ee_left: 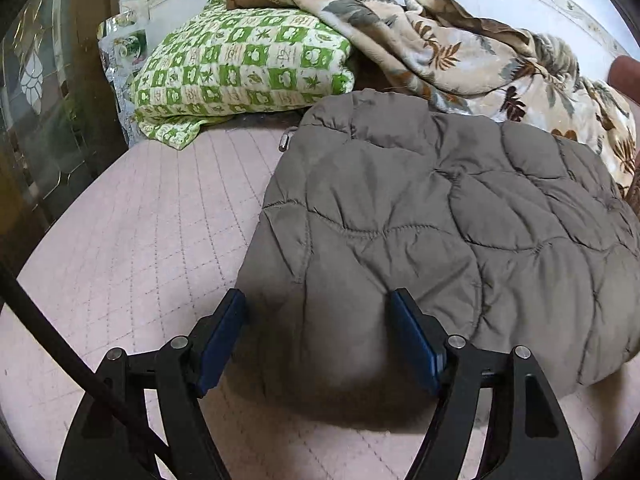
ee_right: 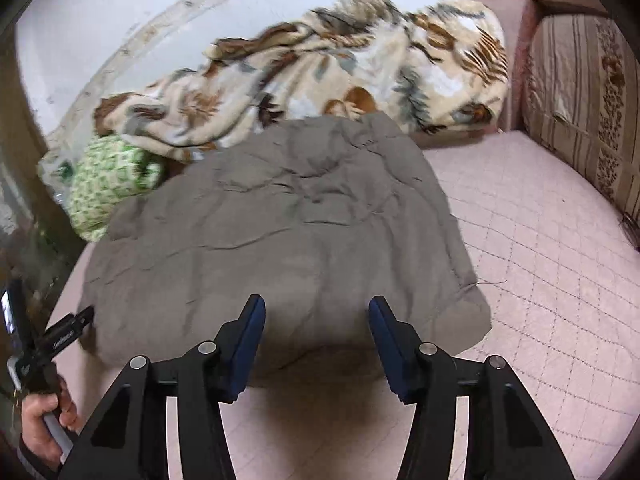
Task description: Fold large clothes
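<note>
On the pink quilted bed (ee_left: 168,216), your grey quilted jacket (ee_left: 440,216) already lies folded into a compact bundle near the floral blanket (ee_right: 320,68). Both left gripper (ee_left: 318,344) and right gripper (ee_right: 316,344) fingers stand apart, empty; little folding seems left.

Both grippers up, jaws apart, nothing pinched.

Left gripper (ee_left: 318,298): angled down, blue pads (ee_left: 218,344) spread wide w/ clear gap. Right gripper (ee_right: 317,306): same downward tilt, pads (ee_right: 248,346) parted, none pressing on anything. Person's left hand (ee_right: 44,424) seen low at the right cam's left edge, wrapped round its handle.
</note>
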Available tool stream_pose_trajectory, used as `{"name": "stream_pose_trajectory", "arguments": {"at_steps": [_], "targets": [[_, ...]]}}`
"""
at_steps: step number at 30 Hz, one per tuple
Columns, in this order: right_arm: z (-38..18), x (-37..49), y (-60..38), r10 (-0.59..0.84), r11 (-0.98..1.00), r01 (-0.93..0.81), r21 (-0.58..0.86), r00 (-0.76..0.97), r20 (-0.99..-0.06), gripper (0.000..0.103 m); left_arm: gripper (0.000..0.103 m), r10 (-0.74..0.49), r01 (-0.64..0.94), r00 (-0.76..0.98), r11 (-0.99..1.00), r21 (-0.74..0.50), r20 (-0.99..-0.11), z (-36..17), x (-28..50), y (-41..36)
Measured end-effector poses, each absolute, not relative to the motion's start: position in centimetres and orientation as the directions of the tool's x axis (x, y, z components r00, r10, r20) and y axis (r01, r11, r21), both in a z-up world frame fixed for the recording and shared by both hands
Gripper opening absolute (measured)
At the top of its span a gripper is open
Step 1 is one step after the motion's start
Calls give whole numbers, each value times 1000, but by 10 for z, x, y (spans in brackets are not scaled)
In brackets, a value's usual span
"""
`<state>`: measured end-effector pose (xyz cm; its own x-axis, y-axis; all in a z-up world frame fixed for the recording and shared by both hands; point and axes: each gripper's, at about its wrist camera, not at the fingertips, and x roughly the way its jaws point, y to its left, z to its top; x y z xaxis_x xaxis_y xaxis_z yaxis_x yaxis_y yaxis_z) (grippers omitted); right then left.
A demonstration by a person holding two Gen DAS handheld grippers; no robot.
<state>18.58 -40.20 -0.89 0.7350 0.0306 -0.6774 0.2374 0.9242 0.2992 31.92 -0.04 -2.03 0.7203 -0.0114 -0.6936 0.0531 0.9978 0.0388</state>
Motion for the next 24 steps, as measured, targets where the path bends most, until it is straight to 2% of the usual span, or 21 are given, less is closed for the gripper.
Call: {"name": "stream_pose_trajectory", "arguments": {"at_steps": [6, 14, 19, 24], "targets": [[-39, 210, -408, 53, 910, 270, 315, 677, -735, 58, 84, -4, 43, 719, 998, 39, -695, -31, 327, 0], [-56, 216, -417, 110, 875, 297, 382, 647, -755, 59, 85, -2, 35, 714, 999, 33, -700, -35, 333, -2], [-50, 215, -410, 72, 892, 299, 339, 647, -759, 59, 85, -18, 19, 725, 1000, -7, -689, -27, 328, 6], [-20, 201, -401, 2, 907, 302, 292, 693, -721, 59, 83, 46, -11, 814, 998, 63, -579, -3, 307, 2]]}}
